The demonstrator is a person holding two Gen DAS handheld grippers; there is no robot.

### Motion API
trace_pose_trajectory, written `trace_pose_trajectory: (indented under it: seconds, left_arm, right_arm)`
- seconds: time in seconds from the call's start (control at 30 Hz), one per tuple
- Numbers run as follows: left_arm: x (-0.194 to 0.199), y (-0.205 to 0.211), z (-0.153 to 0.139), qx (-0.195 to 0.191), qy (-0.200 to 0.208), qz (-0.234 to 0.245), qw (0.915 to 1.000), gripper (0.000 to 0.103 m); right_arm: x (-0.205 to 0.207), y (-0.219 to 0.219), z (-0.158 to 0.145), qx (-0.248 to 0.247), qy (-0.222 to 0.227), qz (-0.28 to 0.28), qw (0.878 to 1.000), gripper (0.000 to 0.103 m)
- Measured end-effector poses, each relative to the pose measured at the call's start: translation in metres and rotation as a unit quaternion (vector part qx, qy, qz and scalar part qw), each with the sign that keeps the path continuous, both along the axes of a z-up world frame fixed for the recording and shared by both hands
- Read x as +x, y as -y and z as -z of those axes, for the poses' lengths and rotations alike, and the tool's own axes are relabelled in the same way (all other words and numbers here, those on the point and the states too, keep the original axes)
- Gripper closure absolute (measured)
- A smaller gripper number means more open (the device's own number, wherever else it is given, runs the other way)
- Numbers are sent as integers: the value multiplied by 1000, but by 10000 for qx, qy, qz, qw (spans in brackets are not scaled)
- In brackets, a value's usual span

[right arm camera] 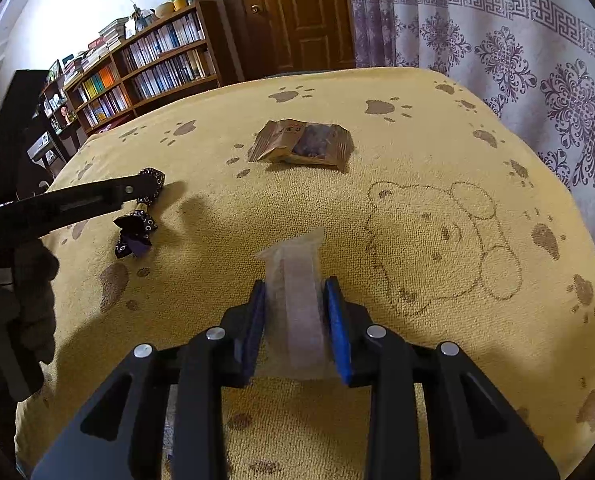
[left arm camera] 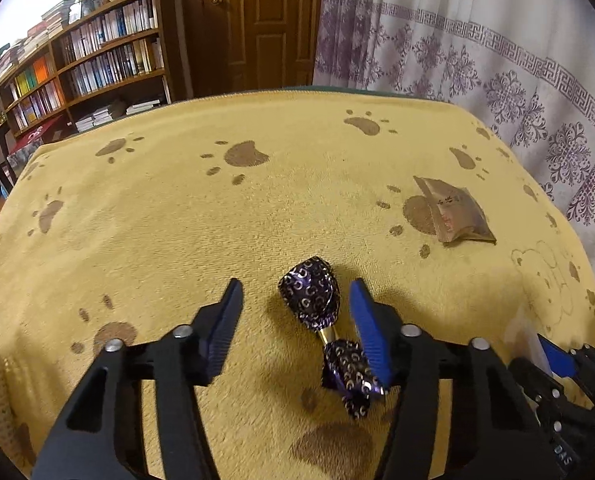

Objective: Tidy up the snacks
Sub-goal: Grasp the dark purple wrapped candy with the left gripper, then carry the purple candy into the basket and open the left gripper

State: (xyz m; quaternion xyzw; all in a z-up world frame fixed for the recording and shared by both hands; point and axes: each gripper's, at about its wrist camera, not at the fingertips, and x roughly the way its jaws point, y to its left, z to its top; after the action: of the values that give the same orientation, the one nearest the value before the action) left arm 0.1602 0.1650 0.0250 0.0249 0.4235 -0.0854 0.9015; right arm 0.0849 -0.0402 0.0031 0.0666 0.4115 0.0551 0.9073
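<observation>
A: Where does the left wrist view sit?

B: Low over the yellow towel (left arm camera: 177, 208), close behind its own blue fingers (left arm camera: 225, 328), facing the door (left arm camera: 257, 20) and bookshelf (left arm camera: 89, 52).

A: And the right wrist view?

B: The same heading, just above the towel (right arm camera: 437, 152), looking forward along its fingers (right arm camera: 337, 328) to the door (right arm camera: 297, 12) and curtain (right arm camera: 517, 40).

A: What do both catch?

B: The purple candy (left arm camera: 311, 298) (right arm camera: 137, 220), the brown packet (left arm camera: 453, 212) (right arm camera: 301, 142), the shelves (right arm camera: 149, 64) and the curtain (left arm camera: 477, 40). Each view also catches the other gripper at its edge.

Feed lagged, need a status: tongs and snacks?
Left tongs open around purple foil-wrapped candy. Right tongs shut on clear plastic-wrapped snack. Brown paper snack packet lies apart, nothing blocking.
</observation>
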Motion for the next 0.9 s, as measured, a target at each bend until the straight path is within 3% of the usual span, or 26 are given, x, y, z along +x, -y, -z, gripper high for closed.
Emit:
trace_pose_trajectory:
  seconds: [0.07, 0.13, 0.4, 0.9]
  left_arm:
    - [3, 2, 4, 16, -71, 49, 10000, 67]
    - [5, 3, 7, -16, -137, 97, 9999, 70]
    - [-7, -2, 2, -103, 76, 117, 9998, 71]
    - [-63, -13, -54, -102, 808, 29, 9967, 71]
  right_arm:
    - [0, 0, 0, 2, -1, -2, 10000, 72]
    - [0, 0, 0, 4, 0, -3, 10000, 72]
    - [-1, 1, 0, 26, 0, -3, 10000, 72]
    - [-1, 3, 1, 146, 1, -6, 9999, 72]
